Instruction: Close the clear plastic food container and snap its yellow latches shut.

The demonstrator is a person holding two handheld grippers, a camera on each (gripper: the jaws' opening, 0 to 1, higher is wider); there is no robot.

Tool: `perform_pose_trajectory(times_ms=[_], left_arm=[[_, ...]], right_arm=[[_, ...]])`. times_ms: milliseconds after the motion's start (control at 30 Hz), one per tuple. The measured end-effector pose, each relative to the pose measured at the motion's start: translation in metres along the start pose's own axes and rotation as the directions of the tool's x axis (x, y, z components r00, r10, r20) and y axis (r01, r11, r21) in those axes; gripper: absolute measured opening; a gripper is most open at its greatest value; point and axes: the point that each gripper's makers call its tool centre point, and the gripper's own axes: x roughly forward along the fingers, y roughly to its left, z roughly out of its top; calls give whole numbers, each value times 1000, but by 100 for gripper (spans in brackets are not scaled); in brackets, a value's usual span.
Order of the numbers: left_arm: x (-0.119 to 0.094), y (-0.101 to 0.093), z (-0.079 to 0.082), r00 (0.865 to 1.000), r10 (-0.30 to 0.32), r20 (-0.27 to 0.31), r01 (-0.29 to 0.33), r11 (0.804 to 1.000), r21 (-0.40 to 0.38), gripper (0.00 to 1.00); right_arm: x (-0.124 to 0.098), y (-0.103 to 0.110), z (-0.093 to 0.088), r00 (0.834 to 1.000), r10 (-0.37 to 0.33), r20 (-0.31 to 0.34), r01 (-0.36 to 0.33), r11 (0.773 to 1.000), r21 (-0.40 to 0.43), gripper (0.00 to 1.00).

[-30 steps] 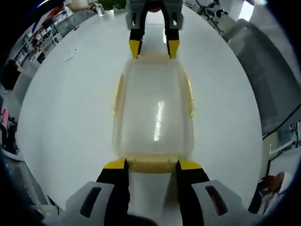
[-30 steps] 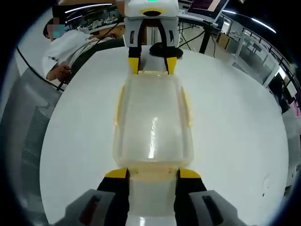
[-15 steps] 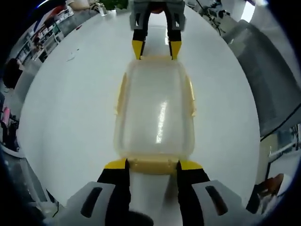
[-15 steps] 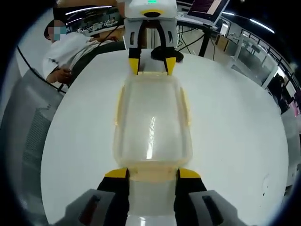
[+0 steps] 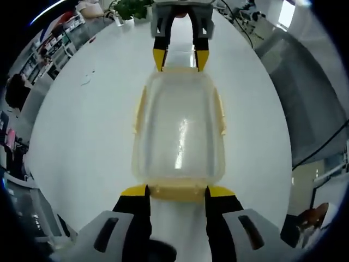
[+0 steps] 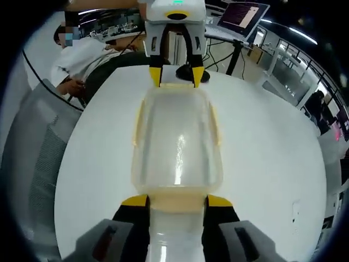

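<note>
- The clear plastic food container (image 5: 180,131) lay lid-down-shut on the white bench (image 5: 82,136), directly ahead of the left gripper (image 5: 175,191), whose yellow-tipped jaws stood apart, straddling the near yellow end latch (image 5: 175,192).
- The right gripper (image 6: 175,201) faced it from the opposite end; its jaws were likewise apart on either side of that end's latch (image 6: 175,203). I could not tell whether either latch was clipped.
- Risk, as I judged it: with both grippers pressing from opposite ends, uneven force could skid the container across the smooth bench or tip one end up, leaving a latch half-seated. The side latches (image 5: 138,112) appeared flared outward, so the lid could lift.
- In the left gripper view, a potted plant (image 5: 128,7) sat beyond the far gripper.
- The right gripper view instead showed a seated person (image 6: 82,57) and a laptop (image 6: 242,15) past the bench edge.
</note>
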Motion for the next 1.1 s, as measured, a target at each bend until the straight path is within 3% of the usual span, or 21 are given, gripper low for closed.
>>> perform_pose_trajectory(times_ms=[367,867,1100], left_arm=[[-16,-8,32,1000,17,14,-18,999,41,37],[-11,-2,75,999,28,30,-30,997,70,37],[-3,-7,98,999,31,40,-34,997,74,37]], right_arm=[[-32,10,-10,1000,-25,-8,25,1000,4,35],[-67,13,-41,999,-51,-19,51,999,15,35],[-80,14,-64,998,-54,-29,55,998,15,35]])
